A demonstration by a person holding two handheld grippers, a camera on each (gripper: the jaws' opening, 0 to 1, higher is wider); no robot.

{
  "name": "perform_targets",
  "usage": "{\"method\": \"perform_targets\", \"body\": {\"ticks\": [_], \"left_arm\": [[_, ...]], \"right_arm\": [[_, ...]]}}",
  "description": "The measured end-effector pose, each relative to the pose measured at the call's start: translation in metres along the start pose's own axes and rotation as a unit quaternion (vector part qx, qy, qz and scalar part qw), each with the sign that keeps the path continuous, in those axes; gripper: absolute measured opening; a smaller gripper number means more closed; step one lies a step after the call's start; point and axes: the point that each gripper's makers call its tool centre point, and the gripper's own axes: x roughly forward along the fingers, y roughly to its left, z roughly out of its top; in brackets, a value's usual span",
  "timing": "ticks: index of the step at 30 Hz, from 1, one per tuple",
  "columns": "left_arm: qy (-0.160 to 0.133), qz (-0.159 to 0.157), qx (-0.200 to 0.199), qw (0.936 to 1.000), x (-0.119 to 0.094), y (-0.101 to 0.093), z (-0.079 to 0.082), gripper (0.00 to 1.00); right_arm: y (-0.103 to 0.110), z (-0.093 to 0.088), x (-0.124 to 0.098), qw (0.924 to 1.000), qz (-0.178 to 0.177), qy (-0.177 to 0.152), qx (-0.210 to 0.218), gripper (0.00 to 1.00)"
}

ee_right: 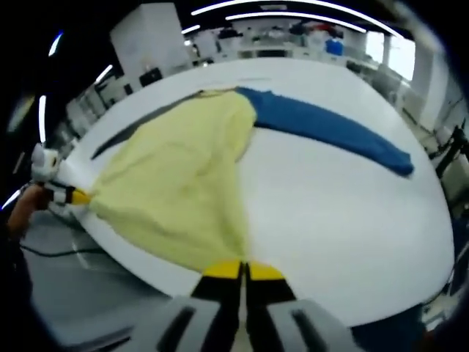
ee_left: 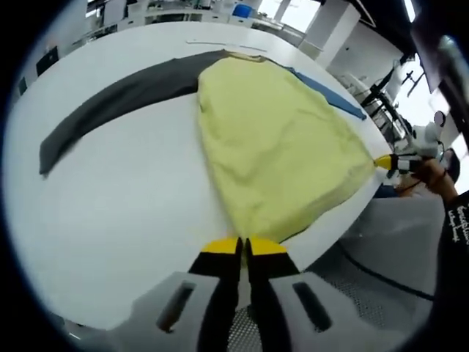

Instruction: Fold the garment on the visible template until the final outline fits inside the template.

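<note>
Both grippers look the same: left gripper [ee_left: 243, 246] has light grey molded bodies with slotted cutouts, black jaws and bright yellow tips. Right gripper [ee_right: 242, 270] has identical grey, black and yellow parts. Seen beside the white table [ee_left: 132, 198], the far unit is white with yellow tips, and the person's sleeve [ee_left: 456, 227] is black with small white lettering.
</note>
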Motion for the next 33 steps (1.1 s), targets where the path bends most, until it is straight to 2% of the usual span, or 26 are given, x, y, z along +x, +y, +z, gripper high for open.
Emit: {"method": "perform_targets", "body": {"ticks": [3,15,19,20,24,28,33], "left_arm": [[0.01,0.002,0.002,0.9999,0.001,0.0,-0.004,0.0],[0.027,-0.004,-0.003,0.9996,0.0,-0.008,-0.014,0.0],[0.022,0.003,0.014,0.9996,-0.001,-0.007,-0.013,0.02],[0.019,0.01,0.028,0.9994,-0.002,-0.003,-0.012,0.05],[-0.009,0.016,0.038,0.9991,-0.008,0.001,-0.003,0.21],[-0.049,0.009,0.049,0.9976,-0.012,-0.002,0.009,0.32],[-0.083,0.019,0.075,0.9936,-0.014,-0.001,0.02,0.55]], "right_arm": [[0.0,-0.008,0.002,0.9998,-0.005,0.016,0.005,0.0],[-0.001,-0.007,-0.002,0.9997,-0.008,0.014,0.017,0.0],[0.001,-0.008,-0.002,0.9998,0.001,0.021,0.0,0.0],[0.001,-0.008,-0.002,0.9998,0.002,0.02,-0.001,0.0],[-0.007,-0.003,-0.004,1.0,0.001,0.005,0.001,0.04],[-0.015,0.008,-0.007,0.9995,0.0,-0.028,0.013,0.28],[-0.03,0.02,-0.011,0.9985,-0.001,-0.052,0.019,0.43]]}}
